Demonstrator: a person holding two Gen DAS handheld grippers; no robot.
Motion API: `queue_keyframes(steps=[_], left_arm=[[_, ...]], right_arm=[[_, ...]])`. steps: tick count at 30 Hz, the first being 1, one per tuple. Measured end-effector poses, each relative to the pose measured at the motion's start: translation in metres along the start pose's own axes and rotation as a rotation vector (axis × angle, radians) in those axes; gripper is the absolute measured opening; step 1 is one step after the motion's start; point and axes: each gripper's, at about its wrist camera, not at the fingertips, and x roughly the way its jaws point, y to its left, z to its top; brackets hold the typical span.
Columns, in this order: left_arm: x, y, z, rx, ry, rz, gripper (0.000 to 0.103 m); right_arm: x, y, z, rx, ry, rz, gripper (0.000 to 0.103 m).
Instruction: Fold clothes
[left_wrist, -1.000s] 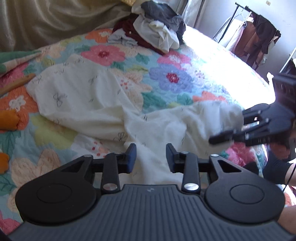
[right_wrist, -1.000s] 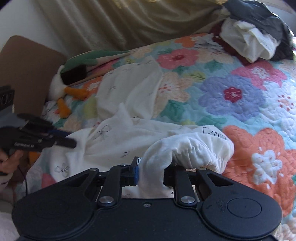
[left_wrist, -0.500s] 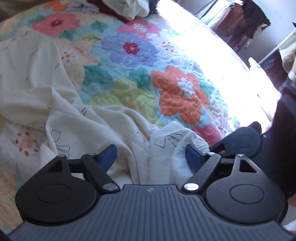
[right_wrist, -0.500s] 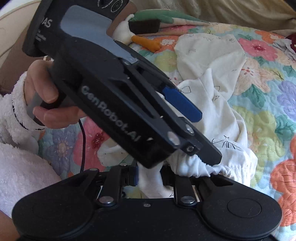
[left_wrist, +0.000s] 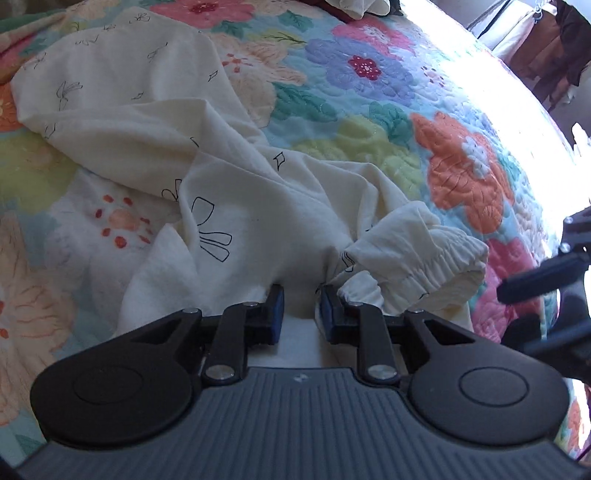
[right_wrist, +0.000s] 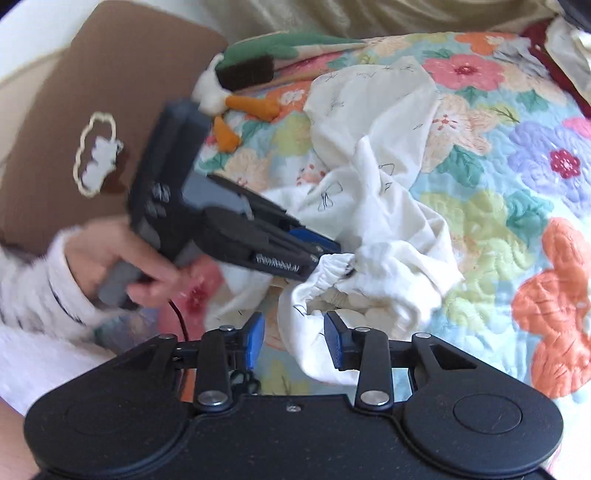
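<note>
A cream garment with small black line prints (left_wrist: 207, 177) lies crumpled on the floral quilt (left_wrist: 369, 96). Its gathered elastic waistband (left_wrist: 417, 254) bunches at the near right. My left gripper (left_wrist: 300, 310) is shut on the cloth beside the waistband. It also shows in the right wrist view (right_wrist: 325, 254), pinching the waistband (right_wrist: 325, 273). My right gripper (right_wrist: 293, 341) is open, with a loose part of the garment (right_wrist: 369, 206) hanging between its blue pads without being pinched. The right gripper's dark tip (left_wrist: 535, 277) shows at the right edge of the left wrist view.
A pile of other clothes (left_wrist: 354, 5) sits at the far end of the bed. A plush duck (right_wrist: 236, 81) and a brown pillow (right_wrist: 85, 110) lie at the bed's left side. Clothes hang on a rack (left_wrist: 554, 48) beyond the sunlit far edge.
My left gripper has closed on the cloth at the waistband. My right gripper has let go of the cloth and opened, and has drawn back a little.
</note>
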Motion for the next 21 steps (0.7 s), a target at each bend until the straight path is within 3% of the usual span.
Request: queue_keyframes(steps=[1, 4, 6, 8, 11, 13, 17, 21], left_arm=[[0.0, 0.004, -0.001, -0.021, 0.001, -0.015, 0.022], [-0.003, 0.008, -0.002, -0.042, -0.002, -0.029, 0.022], [-0.003, 0.006, -0.002, -0.038, -0.002, -0.026, 0.022], [-0.003, 0.004, -0.002, -0.033, -0.001, -0.021, 0.022], [-0.003, 0.003, -0.002, -0.031, 0.0, -0.019, 0.022], [-0.003, 0.004, -0.002, -0.03, 0.002, -0.02, 0.019], [-0.003, 0.005, 0.0, -0.012, 0.006, -0.007, 0.014], [0.003, 0.006, 0.001, 0.006, 0.033, 0.001, 0.013]], right_arm=[[0.0, -0.004, 0.003, 0.024, -0.002, -0.064, 0.043], [0.006, -0.038, 0.005, 0.181, -0.006, -0.145, 0.05], [0.014, -0.071, -0.003, 0.388, 0.008, -0.126, 0.055], [0.023, -0.098, -0.012, 0.587, 0.02, -0.091, 0.067], [0.036, -0.119, -0.021, 0.788, 0.007, -0.03, 0.067], [0.037, -0.121, -0.019, 0.829, -0.031, 0.011, 0.067], [0.036, -0.112, -0.004, 0.78, -0.085, 0.024, 0.067], [0.048, -0.112, -0.002, 0.767, -0.05, 0.062, 0.067]])
